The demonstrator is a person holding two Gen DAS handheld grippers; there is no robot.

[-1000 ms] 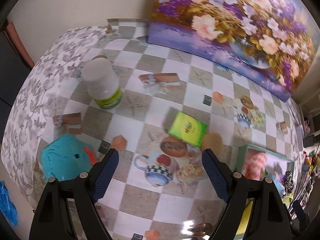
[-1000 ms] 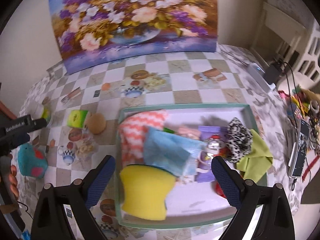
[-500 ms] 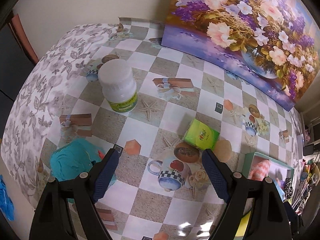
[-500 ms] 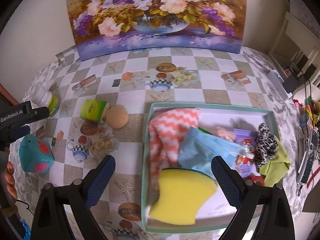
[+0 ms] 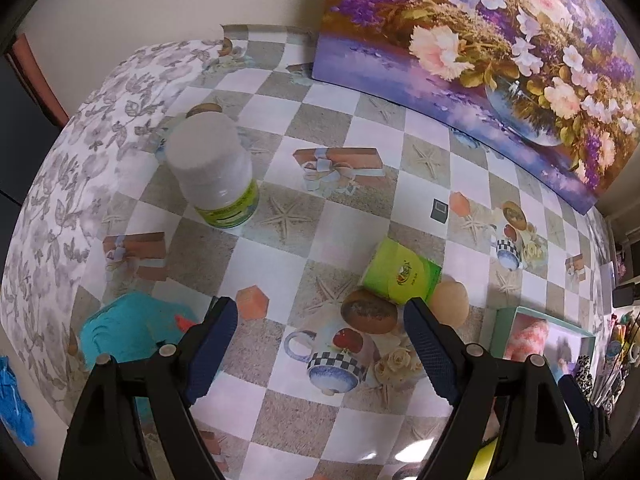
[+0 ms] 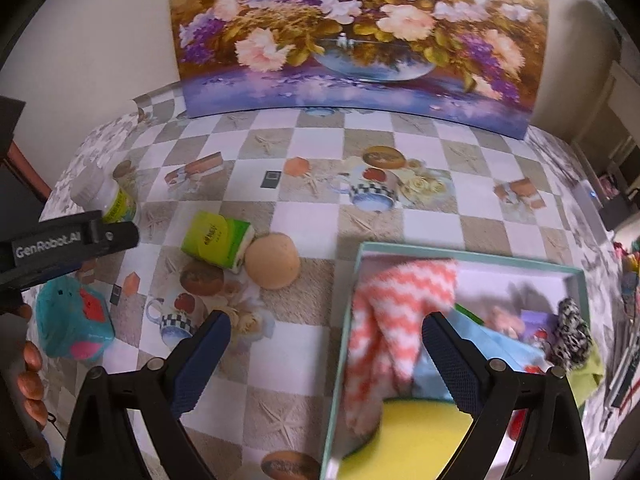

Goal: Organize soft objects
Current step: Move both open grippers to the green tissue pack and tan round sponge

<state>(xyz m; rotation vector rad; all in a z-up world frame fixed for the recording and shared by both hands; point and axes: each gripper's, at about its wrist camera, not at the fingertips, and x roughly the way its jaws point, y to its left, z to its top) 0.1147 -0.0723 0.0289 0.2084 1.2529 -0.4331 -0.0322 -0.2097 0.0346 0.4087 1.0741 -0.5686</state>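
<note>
A teal tray [image 6: 460,255] on the right holds a coral zigzag cloth [image 6: 394,300], a blue cloth [image 6: 472,352], a yellow sponge [image 6: 416,436], a leopard scrunchie [image 6: 570,334] and a green cloth [image 6: 588,372]. Outside it lie a green tissue pack [image 6: 216,242], a tan round sponge [image 6: 272,261] and a teal plush [image 6: 70,320]. My right gripper [image 6: 326,352] is open and empty above the tray's left edge. My left gripper [image 5: 322,344] is open and empty, with the teal plush [image 5: 128,330] to its left and the tissue pack [image 5: 402,278] and tan sponge [image 5: 450,304] ahead right.
A white pill bottle with a green label [image 5: 214,172] stands at the table's left. A large flower painting [image 6: 360,36] leans against the back wall. The tablecloth's edge falls away on the left [image 5: 52,184]. Clutter lies off the table's right side [image 6: 624,360].
The right gripper has moved left and forward, so the tray now sits at the lower right. The left gripper has swung right and forward, bringing the tissue pack and tan sponge closer.
</note>
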